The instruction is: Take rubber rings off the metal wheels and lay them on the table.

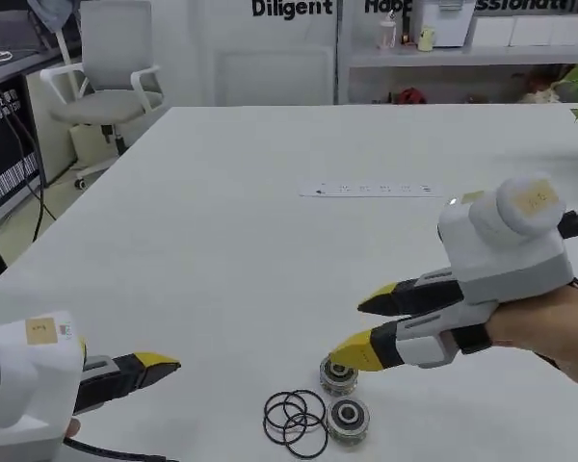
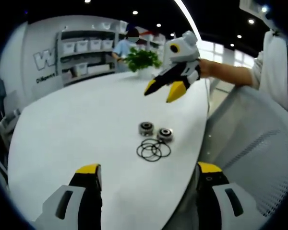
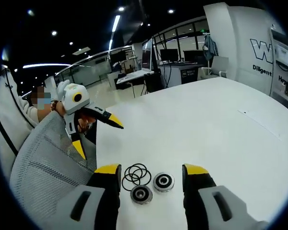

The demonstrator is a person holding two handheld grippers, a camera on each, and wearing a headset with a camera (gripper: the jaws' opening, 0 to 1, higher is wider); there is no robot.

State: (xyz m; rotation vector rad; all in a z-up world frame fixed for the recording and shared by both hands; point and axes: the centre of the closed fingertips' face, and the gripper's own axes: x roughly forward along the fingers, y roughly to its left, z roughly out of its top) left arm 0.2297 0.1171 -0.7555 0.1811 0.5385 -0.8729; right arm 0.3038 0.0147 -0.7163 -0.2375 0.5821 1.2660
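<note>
The farther wheel (image 1: pixel 338 375) and the nearer wheel (image 1: pixel 348 419), both of metal, are seen lying flat on the white surface (image 1: pixel 222 212), close to its near edge and just beside each other. A small heap of black rubber rings (image 1: pixel 294 422) is laid just beside the nearer wheel, perhaps touching it. The right tongs (image 1: pixel 349 325) are held wide open just above the farther wheel, with nothing between them. The left tongs (image 3: pixel 102 140) are also spread wide and empty, well apart from the wheels. Whether a ring is seated in the groove of either wheel cannot be told, as the wheels are too small in the pictures. The rings are judged to be light, soft and stretchy. The wheels are judged stiff, heavier and likely to slide on the smooth surface. A wheel would best be pinched across its flat faces by one pair of tongs, and its ring hooked at the rim by a tip of the other.
</note>
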